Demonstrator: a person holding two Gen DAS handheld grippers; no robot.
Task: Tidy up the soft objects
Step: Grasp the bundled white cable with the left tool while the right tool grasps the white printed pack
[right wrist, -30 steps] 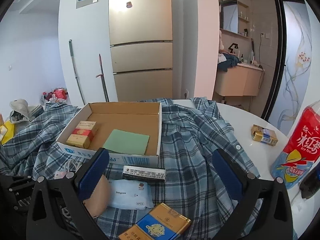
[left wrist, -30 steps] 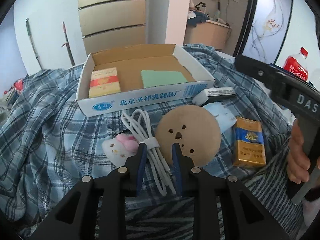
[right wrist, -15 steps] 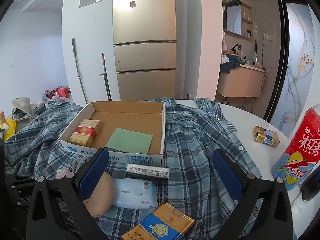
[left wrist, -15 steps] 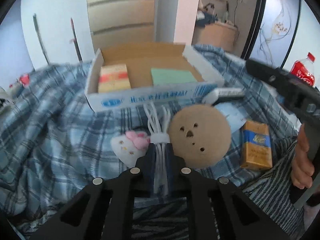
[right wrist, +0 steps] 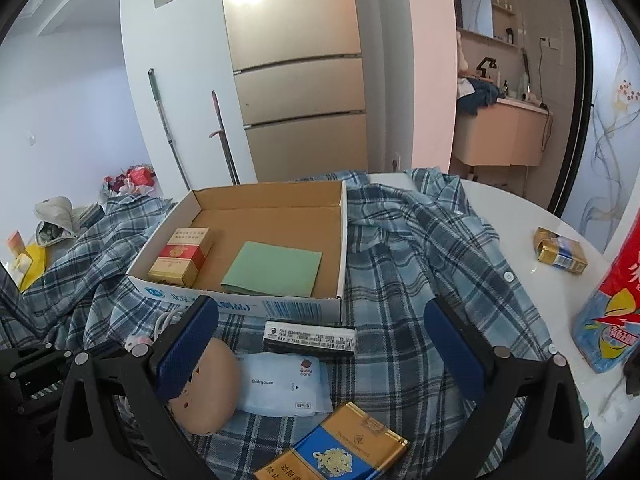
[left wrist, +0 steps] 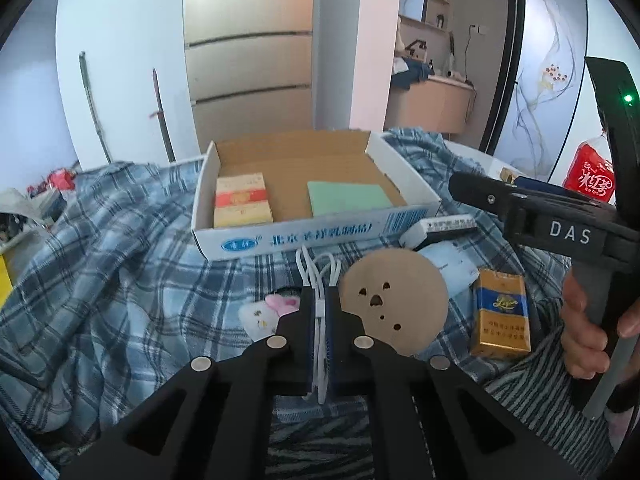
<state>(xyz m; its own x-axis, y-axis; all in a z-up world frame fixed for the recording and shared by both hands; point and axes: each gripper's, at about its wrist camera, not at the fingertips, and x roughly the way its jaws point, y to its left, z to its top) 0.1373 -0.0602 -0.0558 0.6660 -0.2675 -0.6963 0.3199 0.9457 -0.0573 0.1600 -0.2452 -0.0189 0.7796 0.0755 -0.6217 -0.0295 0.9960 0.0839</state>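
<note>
My left gripper (left wrist: pixel 319 295) is shut on a bundled white cable (left wrist: pixel 317 268), whose loops stick out past the fingertips just above the plaid cloth. A brown round soft toy (left wrist: pixel 394 300) lies right of the fingers, and a small white plush with a pink bow (left wrist: pixel 262 314) lies left of them. My right gripper (right wrist: pixel 320 340) stands open with nothing between its blue pads, over a wipes pack (right wrist: pixel 280 384) and beside the brown toy (right wrist: pixel 208 394). The open cardboard box (left wrist: pixel 304 237) sits beyond, holding a red-banded pack (left wrist: pixel 240 200) and a green pad (left wrist: pixel 348 198).
A blue-gold cigarette pack (left wrist: pixel 502 312) and a black-and-white box (left wrist: pixel 440 228) lie on the plaid shirt (right wrist: pixel 420 248). A red drink bottle (right wrist: pixel 612 312) and a gold pack (right wrist: pixel 560 250) stand on the white table at the right. A hand (left wrist: pixel 580 332) grips the right tool.
The left jaws went from spread around the cable to closed on it, and the cable has risen a little with them. The right gripper has stayed in place, open.
</note>
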